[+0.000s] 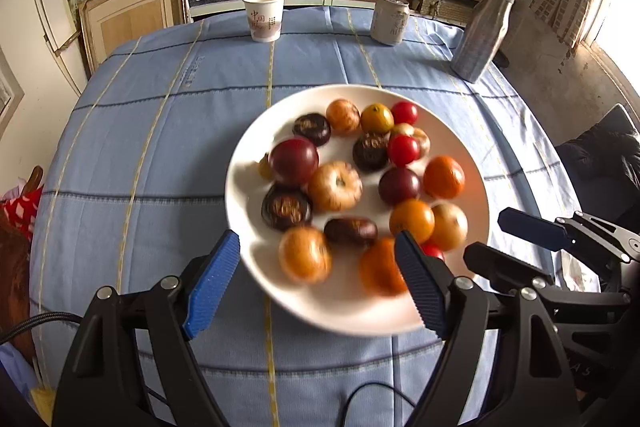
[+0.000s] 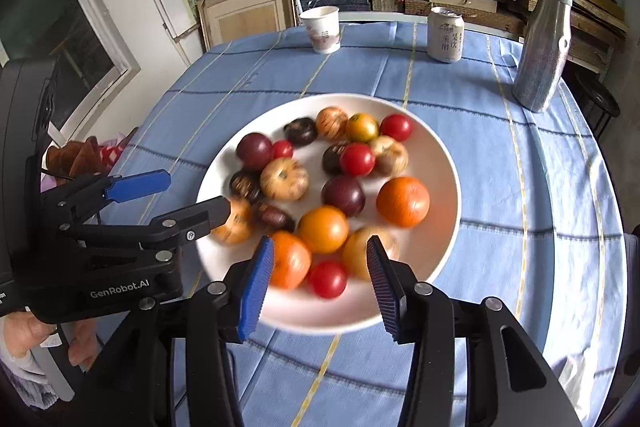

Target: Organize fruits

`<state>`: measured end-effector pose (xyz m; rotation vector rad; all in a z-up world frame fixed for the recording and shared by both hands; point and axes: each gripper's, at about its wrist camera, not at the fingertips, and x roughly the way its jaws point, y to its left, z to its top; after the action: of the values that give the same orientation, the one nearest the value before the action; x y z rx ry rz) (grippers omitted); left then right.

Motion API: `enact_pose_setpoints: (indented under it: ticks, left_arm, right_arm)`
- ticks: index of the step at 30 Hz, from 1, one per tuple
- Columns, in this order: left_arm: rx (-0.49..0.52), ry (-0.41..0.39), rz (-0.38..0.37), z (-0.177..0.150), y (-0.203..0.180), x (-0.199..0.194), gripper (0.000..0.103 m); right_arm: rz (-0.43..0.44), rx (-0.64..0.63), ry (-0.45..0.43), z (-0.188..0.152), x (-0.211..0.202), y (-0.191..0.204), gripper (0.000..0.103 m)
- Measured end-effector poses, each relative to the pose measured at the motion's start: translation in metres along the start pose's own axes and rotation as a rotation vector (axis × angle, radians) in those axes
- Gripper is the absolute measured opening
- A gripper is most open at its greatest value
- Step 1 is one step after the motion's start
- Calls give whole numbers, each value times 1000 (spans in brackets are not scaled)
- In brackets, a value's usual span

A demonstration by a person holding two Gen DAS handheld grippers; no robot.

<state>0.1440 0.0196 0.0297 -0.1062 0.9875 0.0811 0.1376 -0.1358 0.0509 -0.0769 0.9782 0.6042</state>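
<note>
A white plate [image 1: 340,307] [image 2: 440,163] sits mid-table on the blue checked cloth [image 1: 160,147]. It holds several small round fruits in red, orange, tan-striped and dark purple. My left gripper [image 1: 318,243] hovers open over the plate's near left edge, with nothing pressed between its blue pads. My right gripper [image 2: 320,245] is open too, above the near rim, where an orange fruit [image 2: 290,263] and a red fruit [image 2: 327,279] lie below its gap. Each gripper shows in the other's view: the right gripper [image 1: 500,239] and the left gripper [image 2: 198,193] hang side by side.
At the table's far edge stand a paper cup [image 1: 264,15], a drink can [image 1: 390,21] and a tall silver bottle [image 1: 482,31]. Shelves stacked with boxes fill the wall behind. A hand [image 2: 24,335] grips the left tool. A dark chair [image 1: 600,155] stands at the right.
</note>
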Motion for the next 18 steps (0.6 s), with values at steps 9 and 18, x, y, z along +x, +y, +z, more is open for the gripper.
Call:
enact_pose_setpoints:
  ticks: [9, 18]
  left_arm:
    - [-20, 11, 19, -42, 2, -16, 81]
    - [-43, 39, 19, -77, 4, -21, 83]
  right_arm:
    - [13, 18, 33, -40, -11, 8, 53]
    - [4, 35, 45, -71, -22, 13, 58]
